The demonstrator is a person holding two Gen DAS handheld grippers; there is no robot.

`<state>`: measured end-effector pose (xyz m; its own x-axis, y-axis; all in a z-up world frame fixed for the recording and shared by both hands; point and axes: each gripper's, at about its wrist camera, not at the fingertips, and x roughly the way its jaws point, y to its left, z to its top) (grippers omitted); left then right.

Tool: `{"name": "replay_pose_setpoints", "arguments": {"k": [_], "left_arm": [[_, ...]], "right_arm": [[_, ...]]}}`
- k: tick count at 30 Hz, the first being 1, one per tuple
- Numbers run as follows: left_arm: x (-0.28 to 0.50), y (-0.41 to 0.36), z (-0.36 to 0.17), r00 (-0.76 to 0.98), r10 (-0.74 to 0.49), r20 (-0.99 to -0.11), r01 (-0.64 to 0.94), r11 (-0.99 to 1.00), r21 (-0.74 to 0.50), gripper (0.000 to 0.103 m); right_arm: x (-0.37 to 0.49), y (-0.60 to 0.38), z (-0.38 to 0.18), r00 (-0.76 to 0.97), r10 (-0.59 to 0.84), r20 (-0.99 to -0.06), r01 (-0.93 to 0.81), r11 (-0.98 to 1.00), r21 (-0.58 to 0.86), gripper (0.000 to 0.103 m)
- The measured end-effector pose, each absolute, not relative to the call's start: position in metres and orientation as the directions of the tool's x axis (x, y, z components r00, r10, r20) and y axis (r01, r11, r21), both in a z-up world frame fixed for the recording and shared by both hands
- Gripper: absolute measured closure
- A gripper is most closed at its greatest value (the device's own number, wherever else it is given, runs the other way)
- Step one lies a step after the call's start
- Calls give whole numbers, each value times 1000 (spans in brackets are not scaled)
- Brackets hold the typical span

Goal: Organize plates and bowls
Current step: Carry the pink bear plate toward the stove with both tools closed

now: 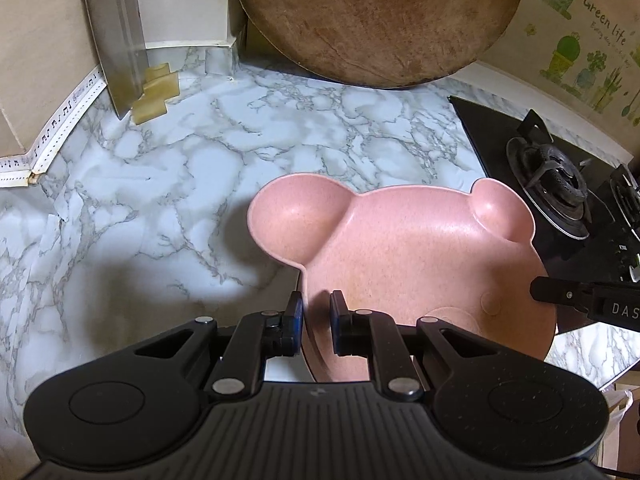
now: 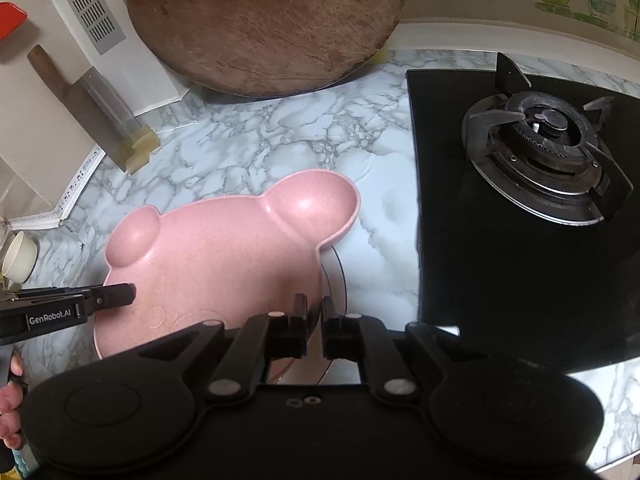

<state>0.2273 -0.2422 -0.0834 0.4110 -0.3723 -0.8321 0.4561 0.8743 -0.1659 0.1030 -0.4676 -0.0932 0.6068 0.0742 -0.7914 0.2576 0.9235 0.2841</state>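
Observation:
A pink bear-shaped plate [image 1: 420, 248] with two round ear wells hangs low over the marble counter [image 1: 168, 184], casting a shadow. My left gripper [image 1: 316, 303] is shut on the plate's left rim. In the right wrist view the same plate [image 2: 224, 256] has its right rim pinched in my right gripper [image 2: 315, 306], which is shut on it. Each gripper's tip shows in the other view: the right gripper [image 1: 540, 290] and the left gripper [image 2: 124, 294]. The edge of a white round dish [image 2: 336, 280] peeks out beneath the plate's right side.
A big round wooden board [image 1: 376, 16] leans on the back wall. A cleaver [image 1: 116, 52] stands against the left wall. The black gas hob [image 2: 520, 184] with its burner fills the right. A small cup [image 2: 20, 256] sits at far left, with a person's hand [image 2: 10, 404] below.

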Motion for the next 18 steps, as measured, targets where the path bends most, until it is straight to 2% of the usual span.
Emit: {"name": "replay_pose_setpoints", "arguments": {"k": [16,18], "left_arm": [[240,-244,-97,403,-351,-845,449,881,-152,90],[241,-244,-98,401,-353,-845,450,880,-153,90]], "right_arm": [[123,-465,-106,591,45,-805,254,937,239,96],[123,-467,-109,587,44,-808,266,933,244,92]]}}
